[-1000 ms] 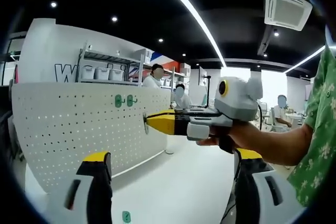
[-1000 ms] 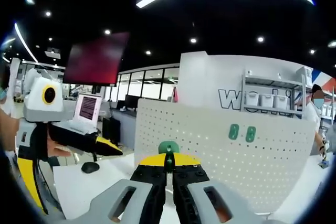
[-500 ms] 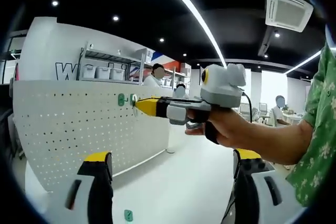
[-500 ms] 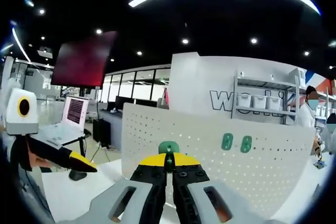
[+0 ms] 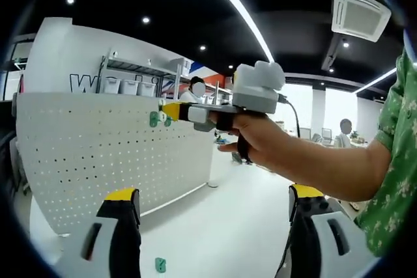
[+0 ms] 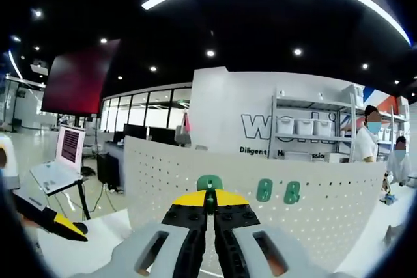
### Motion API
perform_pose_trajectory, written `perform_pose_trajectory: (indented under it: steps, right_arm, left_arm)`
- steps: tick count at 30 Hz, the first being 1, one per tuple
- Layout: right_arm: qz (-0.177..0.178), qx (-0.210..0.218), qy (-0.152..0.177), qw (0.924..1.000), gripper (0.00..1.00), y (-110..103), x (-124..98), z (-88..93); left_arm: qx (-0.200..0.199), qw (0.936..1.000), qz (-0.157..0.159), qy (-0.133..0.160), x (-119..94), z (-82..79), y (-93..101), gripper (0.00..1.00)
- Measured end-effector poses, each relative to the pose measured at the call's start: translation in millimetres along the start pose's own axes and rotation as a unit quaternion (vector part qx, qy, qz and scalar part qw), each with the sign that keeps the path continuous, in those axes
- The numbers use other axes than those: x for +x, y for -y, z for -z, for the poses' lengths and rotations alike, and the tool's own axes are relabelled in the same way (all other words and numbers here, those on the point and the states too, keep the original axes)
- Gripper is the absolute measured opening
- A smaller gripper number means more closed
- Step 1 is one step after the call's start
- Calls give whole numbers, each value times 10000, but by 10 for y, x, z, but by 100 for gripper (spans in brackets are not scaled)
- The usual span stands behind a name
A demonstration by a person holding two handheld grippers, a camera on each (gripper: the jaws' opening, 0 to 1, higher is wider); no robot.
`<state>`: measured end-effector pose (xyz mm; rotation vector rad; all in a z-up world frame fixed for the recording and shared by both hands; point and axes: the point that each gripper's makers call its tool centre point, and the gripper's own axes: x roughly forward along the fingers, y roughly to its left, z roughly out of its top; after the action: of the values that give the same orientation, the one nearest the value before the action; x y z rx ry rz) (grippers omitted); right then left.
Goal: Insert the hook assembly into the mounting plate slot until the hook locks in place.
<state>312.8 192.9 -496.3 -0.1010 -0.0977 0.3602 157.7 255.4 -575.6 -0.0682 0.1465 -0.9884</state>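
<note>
Our right gripper (image 6: 210, 208), jaws clamped on a green hook (image 6: 210, 183), sat mid-frame against the pegboard (image 6: 195, 180); our left gripper (image 5: 215, 239) stood wide apart, empty.

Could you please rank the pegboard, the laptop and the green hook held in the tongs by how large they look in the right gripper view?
1. Pegboard, by far the largest.
2. Laptop.
3. Green hook, though it sits close to the camera in the shut right tongs, so its true size is unsure.
</note>
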Motion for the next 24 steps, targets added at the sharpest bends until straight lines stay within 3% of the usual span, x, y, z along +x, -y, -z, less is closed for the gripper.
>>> perform_pose_trajectory:
  steps: [10,24]
  right_arm:
    - [438,117,10,9990,1,217,224,48]
    - [677,110,20,9976,1,328,526,82]
  left_arm:
    - [-100,9999,-24,-28,-7,78,-90,97]
    - [-58,9999,-87,-98,4,125,-199,97]
